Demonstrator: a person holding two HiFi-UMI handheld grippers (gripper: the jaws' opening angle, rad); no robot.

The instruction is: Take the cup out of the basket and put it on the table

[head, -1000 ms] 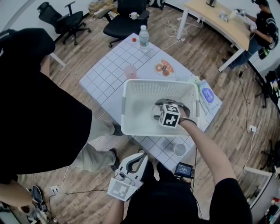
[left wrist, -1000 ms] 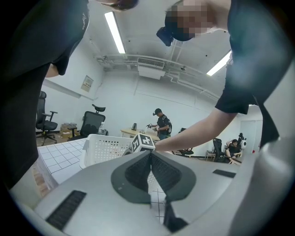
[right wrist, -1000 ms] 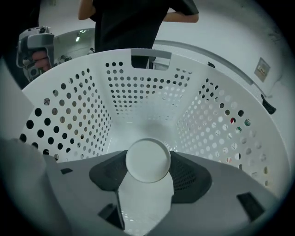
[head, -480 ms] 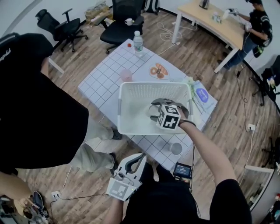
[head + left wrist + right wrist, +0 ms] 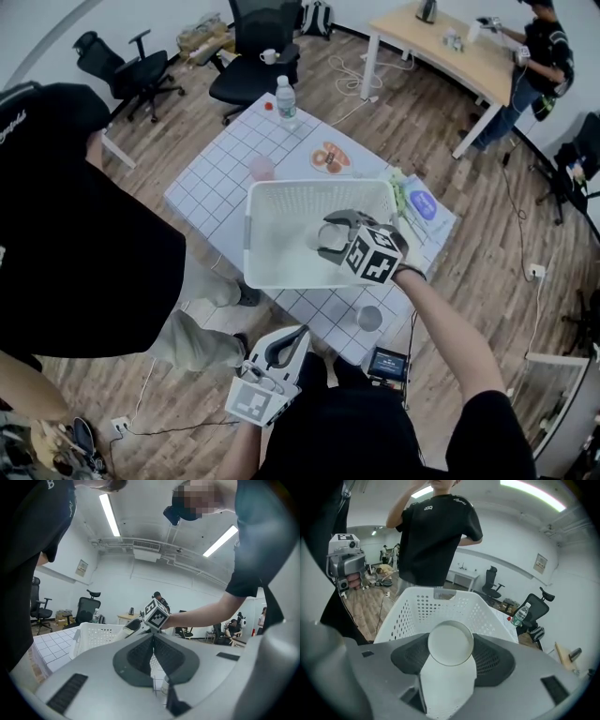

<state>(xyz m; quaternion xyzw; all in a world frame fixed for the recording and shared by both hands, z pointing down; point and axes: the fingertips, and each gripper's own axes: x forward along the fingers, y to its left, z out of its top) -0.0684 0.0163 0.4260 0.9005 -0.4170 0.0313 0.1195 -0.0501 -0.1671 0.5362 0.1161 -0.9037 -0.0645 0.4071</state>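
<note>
While the right gripper (image 5: pixel 330 236) clamps the cup (image 5: pixel 450 644) over the basket (image 5: pixel 253 234), the left gripper (image 5: pixel 294 337) hangs apart, jaws clenched.

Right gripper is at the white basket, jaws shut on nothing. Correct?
Not on nothing: the right gripper is at the white basket, jaws shut on a white cup. The right gripper view shows it.

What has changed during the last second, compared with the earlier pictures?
The right gripper, its fingers shut on the cup, has risen a little toward the right side of the basket. The left gripper stays low and shut; the basket stays on the table.
</note>
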